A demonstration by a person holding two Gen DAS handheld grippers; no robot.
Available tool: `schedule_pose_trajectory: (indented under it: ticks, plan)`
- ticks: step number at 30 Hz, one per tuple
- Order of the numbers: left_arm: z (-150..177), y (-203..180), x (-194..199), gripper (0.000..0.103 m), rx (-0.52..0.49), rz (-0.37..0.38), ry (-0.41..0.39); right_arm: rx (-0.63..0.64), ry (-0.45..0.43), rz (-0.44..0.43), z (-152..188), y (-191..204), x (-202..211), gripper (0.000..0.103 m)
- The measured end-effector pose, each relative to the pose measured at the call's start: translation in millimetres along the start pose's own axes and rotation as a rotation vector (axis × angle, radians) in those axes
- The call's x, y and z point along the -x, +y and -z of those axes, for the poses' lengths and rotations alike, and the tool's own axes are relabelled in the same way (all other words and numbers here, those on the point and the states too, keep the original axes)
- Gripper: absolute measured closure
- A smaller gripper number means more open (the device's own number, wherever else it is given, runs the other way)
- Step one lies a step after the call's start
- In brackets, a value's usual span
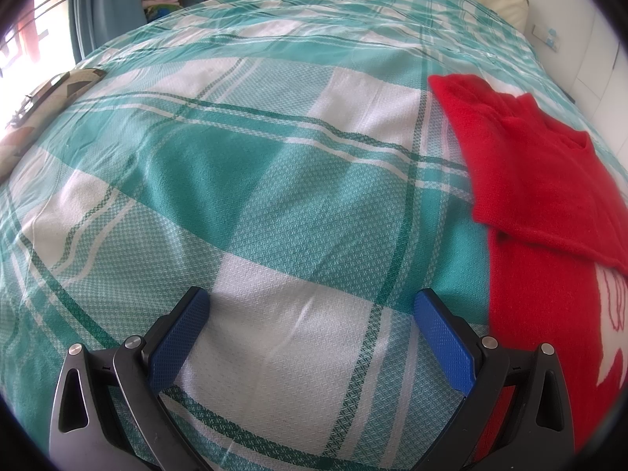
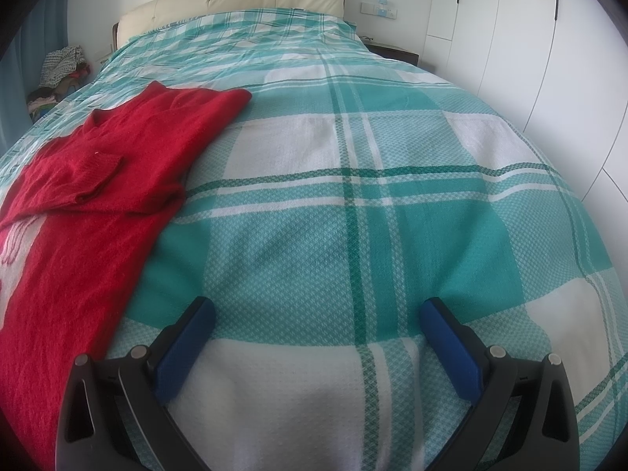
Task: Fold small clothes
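Both the left gripper point(image 1: 312, 306) and right gripper point(image 2: 317, 314) gape wide, holding nothing, the red sweater point(image 2: 98, 180) (cut off at nine o'clock) between them.

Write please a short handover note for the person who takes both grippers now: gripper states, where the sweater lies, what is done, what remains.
Left gripper: open, empty, over the bedspread.
Right gripper: open, empty, also over the bedspread.
Red sweater: flat on the bed between the two grippers, neck toward the headboard.
Done: both sleeves folded in across the chest.
Left: fold the body up, then set it aside.
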State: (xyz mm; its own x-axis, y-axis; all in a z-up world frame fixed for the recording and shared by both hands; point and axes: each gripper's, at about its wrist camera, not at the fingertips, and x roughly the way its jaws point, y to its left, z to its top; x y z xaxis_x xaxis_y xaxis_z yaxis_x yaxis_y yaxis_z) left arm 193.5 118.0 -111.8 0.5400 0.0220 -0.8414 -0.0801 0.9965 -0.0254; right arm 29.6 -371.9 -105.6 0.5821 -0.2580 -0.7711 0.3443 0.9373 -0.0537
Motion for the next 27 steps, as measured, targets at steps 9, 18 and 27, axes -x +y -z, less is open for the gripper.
schedule_pose_trajectory:
  ticks: [9, 18, 27]
  plan:
    - [-1.5, 2.7, -1.6, 0.0, 0.008, 0.007, -0.009, 0.0, 0.0, 0.0, 0.0, 0.1, 0.1, 0.0]
    - [-5.6, 5.7, 2.6, 0.0, -0.056, 0.058, 0.102, -0.007, 0.013, -0.023, -2.4, -3.8, 6.0, 0.0]
    - [78.9, 0.7, 116.9, 0.001, -0.192, 0.33, 0.155, -0.061, 0.127, -0.477, 35.4, -5.1, 132.6, 0.002]
